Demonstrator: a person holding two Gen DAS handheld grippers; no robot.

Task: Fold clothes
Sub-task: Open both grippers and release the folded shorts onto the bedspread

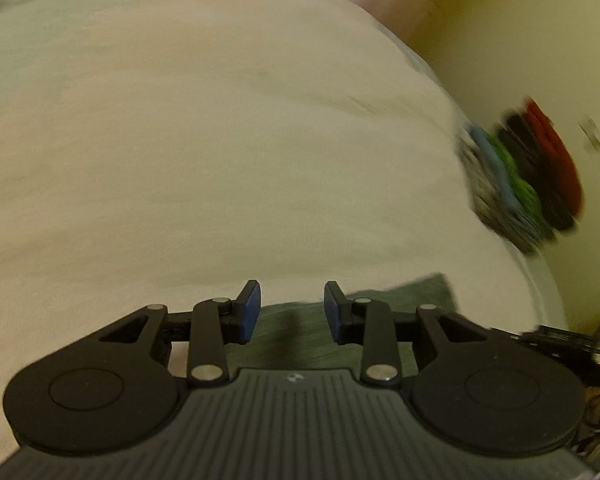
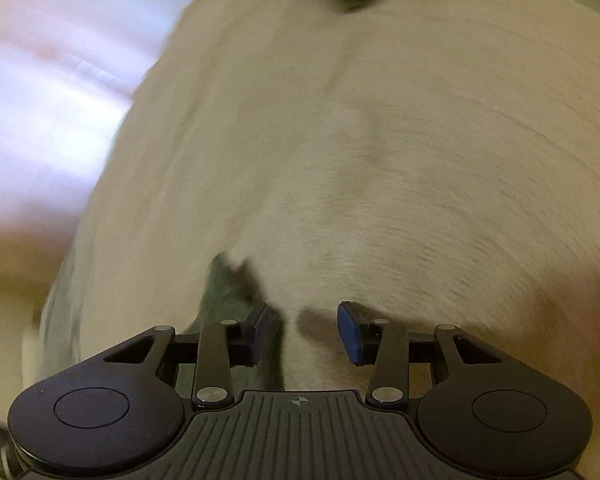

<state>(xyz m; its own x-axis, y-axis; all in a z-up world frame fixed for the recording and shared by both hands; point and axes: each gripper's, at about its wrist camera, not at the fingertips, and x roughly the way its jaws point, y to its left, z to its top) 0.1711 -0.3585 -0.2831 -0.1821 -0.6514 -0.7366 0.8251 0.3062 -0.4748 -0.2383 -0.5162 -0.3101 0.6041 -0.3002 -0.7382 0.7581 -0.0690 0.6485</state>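
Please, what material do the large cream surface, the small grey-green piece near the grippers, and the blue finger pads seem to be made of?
Cream surface: probably woven cloth, matte, with soft creases; motion blur hides the weave.
Grey-green piece: likely fabric too, dull, lying flat with a limp edge.
Blue pads on the left gripper and right gripper: apparently rubber or soft plastic, matte; ribbing shows in the right wrist view.

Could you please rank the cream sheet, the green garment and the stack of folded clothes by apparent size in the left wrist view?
1. Cream sheet
2. Stack of folded clothes
3. Green garment, though the gripper hides part of it, so second and third are unsure.
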